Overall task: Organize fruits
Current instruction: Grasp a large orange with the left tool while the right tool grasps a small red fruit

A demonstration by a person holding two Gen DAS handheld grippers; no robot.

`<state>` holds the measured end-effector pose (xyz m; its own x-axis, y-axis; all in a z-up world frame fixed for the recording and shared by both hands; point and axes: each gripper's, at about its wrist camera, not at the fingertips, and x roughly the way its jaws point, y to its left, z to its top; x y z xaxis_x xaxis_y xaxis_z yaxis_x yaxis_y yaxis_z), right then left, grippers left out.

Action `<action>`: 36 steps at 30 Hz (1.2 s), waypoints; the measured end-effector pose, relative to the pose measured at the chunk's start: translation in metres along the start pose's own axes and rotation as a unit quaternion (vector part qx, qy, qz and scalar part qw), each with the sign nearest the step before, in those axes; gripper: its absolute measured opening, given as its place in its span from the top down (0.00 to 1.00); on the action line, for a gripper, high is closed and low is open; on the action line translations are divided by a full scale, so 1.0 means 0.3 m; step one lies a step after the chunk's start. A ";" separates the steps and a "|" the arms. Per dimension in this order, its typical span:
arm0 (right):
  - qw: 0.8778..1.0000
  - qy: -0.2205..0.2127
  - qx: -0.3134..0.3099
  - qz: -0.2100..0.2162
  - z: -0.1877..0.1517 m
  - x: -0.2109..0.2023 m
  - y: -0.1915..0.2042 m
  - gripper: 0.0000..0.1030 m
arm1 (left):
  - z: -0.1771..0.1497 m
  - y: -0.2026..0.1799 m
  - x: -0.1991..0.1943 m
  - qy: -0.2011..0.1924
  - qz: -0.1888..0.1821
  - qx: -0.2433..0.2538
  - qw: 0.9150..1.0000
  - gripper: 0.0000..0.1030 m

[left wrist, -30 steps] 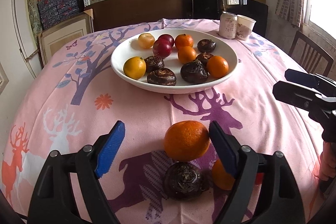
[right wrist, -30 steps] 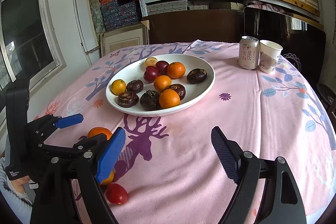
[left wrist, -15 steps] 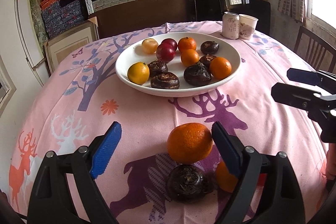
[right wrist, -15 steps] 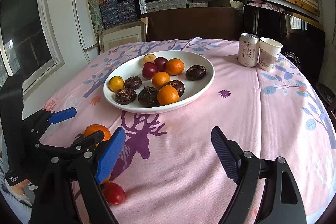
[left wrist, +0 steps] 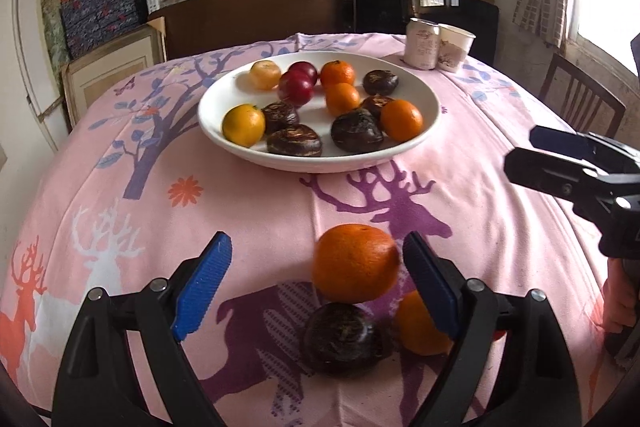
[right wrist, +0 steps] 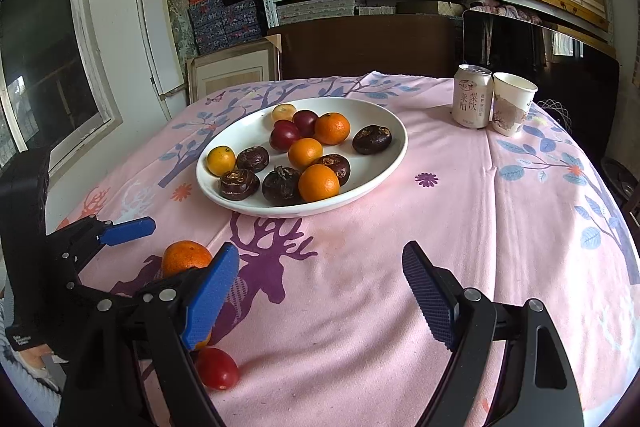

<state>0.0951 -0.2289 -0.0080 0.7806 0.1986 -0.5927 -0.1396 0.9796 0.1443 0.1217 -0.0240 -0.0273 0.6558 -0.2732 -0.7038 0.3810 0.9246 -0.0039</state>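
Note:
A white plate [left wrist: 320, 167] holds several oranges, dark water chestnuts and red plums. On the pink cloth in front of it lie a loose orange [left wrist: 355, 263], a dark water chestnut [left wrist: 342, 339] and a second orange [left wrist: 418, 325]. My left gripper [left wrist: 316, 287] is open around the loose orange, which sits close to the right pad without being pressed. My right gripper [right wrist: 320, 291] is open over bare cloth, with nothing between its fingers. A red plum [right wrist: 216, 367] lies by its left finger. The loose orange [right wrist: 186, 259] shows past that finger.
A drink can [right wrist: 474, 101] and a paper cup [right wrist: 512, 109] stand at the table's back right. A wooden chair [left wrist: 580, 99] is beyond the right edge. Shelves of boxes fill the back wall. My right gripper [left wrist: 524, 151] reaches in at the right of the left wrist view.
My left gripper's jaws have spread a little wider around the loose orange, and its view has tipped slightly. The fruit has not moved. The right gripper has kept still.

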 end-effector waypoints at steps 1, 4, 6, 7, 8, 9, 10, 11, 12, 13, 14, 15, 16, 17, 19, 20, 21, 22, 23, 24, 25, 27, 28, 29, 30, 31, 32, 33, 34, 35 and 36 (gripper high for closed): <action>1.000 -0.001 0.000 0.001 0.002 -0.002 0.000 0.18 | 0.000 0.021 0.004 0.006 -0.015 -0.019 1.000 0.17; 1.000 -0.003 -0.001 0.003 0.004 -0.010 0.002 0.18 | -0.008 0.007 0.016 0.018 -0.027 -0.016 0.999 0.18; 1.000 -0.004 -0.001 0.004 0.006 -0.013 0.003 0.18 | -0.016 -0.040 0.025 0.025 -0.037 0.014 0.999 0.24; 1.000 -0.005 -0.001 0.004 0.006 -0.015 0.005 0.18 | -0.015 -0.053 0.025 0.024 -0.045 0.020 0.998 0.25; 1.000 -0.006 -0.001 0.004 0.006 -0.017 0.005 0.18 | -0.013 -0.057 0.027 0.024 -0.051 0.021 0.998 0.29; 1.000 -0.006 -0.002 0.004 0.007 -0.017 0.005 0.18 | -0.012 -0.054 0.031 0.027 -0.056 0.017 0.998 0.35; 1.000 -0.006 -0.001 0.005 0.006 -0.018 0.005 0.18 | -0.009 -0.041 0.035 0.029 -0.063 0.007 0.998 0.39; 1.000 -0.005 -0.001 0.007 0.006 -0.016 0.004 0.18 | -0.007 -0.020 0.039 0.033 -0.067 -0.007 0.997 0.51; 1.000 -0.003 -0.001 0.009 0.006 -0.015 0.003 0.18 | -0.006 0.002 0.044 0.036 -0.076 -0.020 0.996 0.53; 1.000 -0.001 0.000 0.011 0.005 -0.014 0.004 0.18 | -0.004 0.024 0.046 0.037 -0.093 -0.037 0.994 0.54; 1.000 0.000 0.000 0.013 0.005 -0.014 0.004 0.18 | -0.003 0.037 0.044 0.038 -0.102 -0.047 0.993 0.56; 1.000 0.003 0.000 0.016 0.004 -0.013 0.005 0.18 | -0.003 0.047 0.041 0.037 -0.092 -0.051 0.994 0.56; 1.000 0.006 0.000 0.019 0.001 -0.012 0.006 0.18 | -0.003 0.057 0.038 0.035 -0.074 -0.052 0.995 0.56; 1.000 0.009 -0.001 0.023 -0.003 -0.014 0.006 0.18 | -0.001 0.070 0.035 0.032 -0.062 -0.057 0.996 0.56; 0.999 0.024 -0.002 0.042 -0.020 -0.016 0.016 0.18 | 0.001 0.106 0.032 0.031 -0.045 -0.072 0.996 0.56; 0.998 0.034 -0.006 0.053 -0.034 -0.019 0.025 0.18 | 0.002 0.125 0.033 0.030 -0.033 -0.079 0.996 0.56; 0.997 0.043 -0.012 0.062 -0.050 -0.022 0.038 0.18 | 0.002 0.144 0.036 0.031 -0.023 -0.084 0.996 0.56; 0.996 0.053 -0.023 0.071 -0.068 -0.027 0.056 0.18 | 0.003 0.160 0.039 0.032 -0.017 -0.091 0.995 0.56; 0.995 0.059 -0.035 0.078 -0.087 -0.033 0.075 0.18 | 0.004 0.172 0.041 0.032 -0.021 -0.099 0.994 0.56; 0.993 0.066 -0.049 0.082 -0.107 -0.038 0.096 0.20 | 0.004 0.177 0.037 0.032 -0.024 -0.102 0.994 0.56; 0.992 0.073 -0.062 0.085 -0.125 -0.038 0.115 0.21 | 0.004 0.175 0.036 0.031 -0.020 -0.100 0.994 0.56; 0.988 0.091 -0.082 0.090 -0.153 -0.029 0.149 0.32 | 0.005 0.162 0.037 0.031 -0.013 -0.089 0.995 0.56; 0.987 0.099 -0.089 0.091 -0.164 -0.021 0.161 0.36 | 0.004 0.156 0.037 0.031 -0.010 -0.086 0.996 0.56; 0.985 0.107 -0.094 0.093 -0.173 -0.013 0.172 0.44 | 0.005 0.154 0.037 0.031 -0.008 -0.083 0.996 0.56; 0.984 0.113 -0.098 0.094 -0.177 -0.006 0.175 0.49 | 0.004 0.153 0.036 0.031 -0.009 -0.083 0.996 0.56; 0.984 0.117 -0.100 0.092 -0.182 0.000 0.180 0.51 | 0.004 0.152 0.036 0.031 -0.009 -0.084 0.996 0.56; 0.983 0.121 -0.101 0.091 -0.186 0.004 0.181 0.53 | 0.004 0.151 0.036 0.031 -0.010 -0.085 0.996 0.56; 0.983 0.122 -0.100 0.092 -0.188 0.008 0.181 0.55 | 0.004 0.151 0.036 0.031 -0.008 -0.083 0.996 0.56; 0.983 0.123 -0.097 0.092 -0.188 0.008 0.179 0.56 | 0.003 0.152 0.036 0.031 -0.008 -0.082 0.996 0.56; 0.984 0.123 -0.095 0.092 -0.187 0.009 0.177 0.57 | 0.004 0.149 0.036 0.031 -0.006 -0.080 0.996 0.56; 0.984 0.123 -0.094 0.092 -0.187 0.012 0.176 0.59 | 0.002 0.146 0.035 0.030 -0.005 -0.079 0.996 0.56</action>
<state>0.0564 -0.1749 -0.0468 0.5636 0.3519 -0.7474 -0.3937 0.9098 0.1314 0.1458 0.0136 -0.0344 0.6097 -0.2709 -0.7449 0.2773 0.9533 -0.1198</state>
